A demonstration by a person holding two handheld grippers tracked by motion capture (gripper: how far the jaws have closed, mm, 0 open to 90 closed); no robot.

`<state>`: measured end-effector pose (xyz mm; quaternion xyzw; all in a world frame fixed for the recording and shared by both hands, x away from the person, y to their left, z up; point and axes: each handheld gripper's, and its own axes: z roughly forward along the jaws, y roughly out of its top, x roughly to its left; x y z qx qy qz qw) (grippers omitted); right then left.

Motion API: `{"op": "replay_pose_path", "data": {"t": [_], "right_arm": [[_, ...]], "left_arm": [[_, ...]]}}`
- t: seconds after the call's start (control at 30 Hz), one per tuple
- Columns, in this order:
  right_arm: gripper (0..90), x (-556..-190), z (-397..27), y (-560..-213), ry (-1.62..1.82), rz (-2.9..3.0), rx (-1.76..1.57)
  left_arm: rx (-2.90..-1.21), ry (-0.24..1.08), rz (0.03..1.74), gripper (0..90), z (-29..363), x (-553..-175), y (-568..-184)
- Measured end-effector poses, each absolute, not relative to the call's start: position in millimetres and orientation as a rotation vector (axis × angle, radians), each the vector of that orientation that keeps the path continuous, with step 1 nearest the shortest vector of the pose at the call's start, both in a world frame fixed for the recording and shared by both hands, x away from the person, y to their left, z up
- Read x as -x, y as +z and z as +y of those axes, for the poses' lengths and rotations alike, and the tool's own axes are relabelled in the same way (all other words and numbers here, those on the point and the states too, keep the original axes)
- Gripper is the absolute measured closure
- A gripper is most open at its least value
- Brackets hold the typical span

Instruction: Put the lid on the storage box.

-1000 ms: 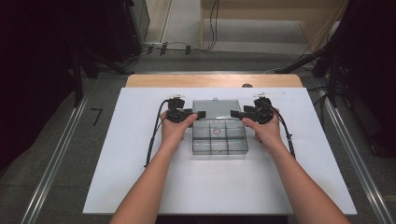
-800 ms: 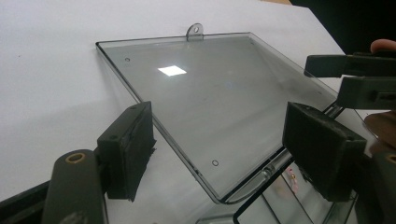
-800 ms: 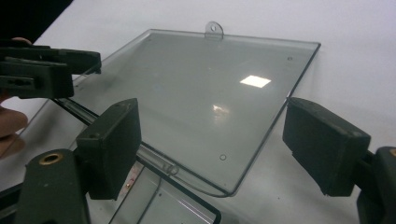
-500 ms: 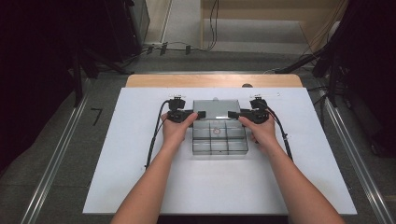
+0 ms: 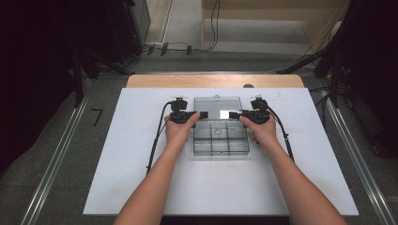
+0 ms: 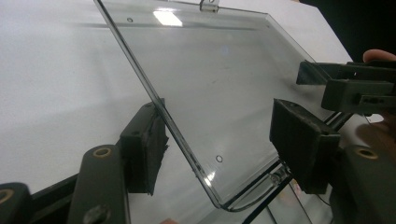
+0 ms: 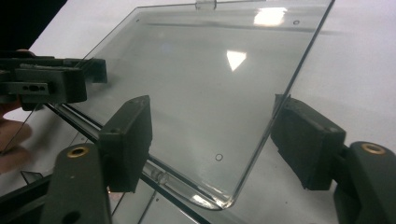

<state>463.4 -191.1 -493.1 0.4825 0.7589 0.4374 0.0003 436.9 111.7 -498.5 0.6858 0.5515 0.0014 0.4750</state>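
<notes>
High view: white desk [image 5: 117, 154]; at its middle, a clear plastic compartment box [image 5: 220, 139], its lid [image 5: 218, 108] swung open and lying back on the far side. Box and lid together run long axis near-to-far; the hinge line runs left-to-right, and the lid's free edge with its latch tab points away from the person. Left hand-held gripper [image 5: 202, 115] at the lid's left edge; right hand-held gripper [image 5: 232, 115] at its right edge. Divided cells of the box are legible from this camera.

Left gripper view: lid [image 6: 205, 84] tilted, its left edge running between the jaws; the left pad sits against that edge, the right pad stands apart over the pane. Jaws have just been closing, partly open, not yet clamped. Right hand-held gripper [image 6: 303, 74] appears at far right. Latch tab [image 6: 209, 5] at top.

Right gripper view: lid [image 7: 201, 88] with its right edge between the jaws; both pads stand apart from it. Jaws have just been closing, not clamped.
</notes>
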Motion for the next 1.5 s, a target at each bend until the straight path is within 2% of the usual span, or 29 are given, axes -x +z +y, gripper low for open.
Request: {"op": "replay_pose_path", "data": {"t": [0.4,0.73,1.0,1.2,1.37,1.5], "right_arm": [[51.0,-455.3,-196.8,-478.1,1.382,2.326,-1.388],[65.6,-444.6,-208.1,-473.0,1.447,2.296,-1.281],[71.5,-439.2,-213.8,-474.1,1.497,2.277,-1.212],[71.5,-435.3,-212.6,-473.9,1.480,2.262,-1.168],[71.4,-432.9,-211.6,-473.7,1.461,2.251,-1.134],[71.5,-431.3,-211.5,-473.7,1.453,2.247,-1.109]], "left_arm": [[-1.672,0.077,1.289,56.1,116.0,-430.8,-484.6],[-1.681,0.129,1.219,64.7,117.8,-424.8,-477.5],[-1.694,0.138,1.160,61.9,118.3,-423.7,-476.2],[-1.702,0.182,1.123,48.3,113.7,-426.5,-468.8],[-1.632,0.217,1.143,47.9,118.1,-430.5,-455.8],[-1.634,0.231,1.128,53.7,118.3,-430.1,-451.9]]}}
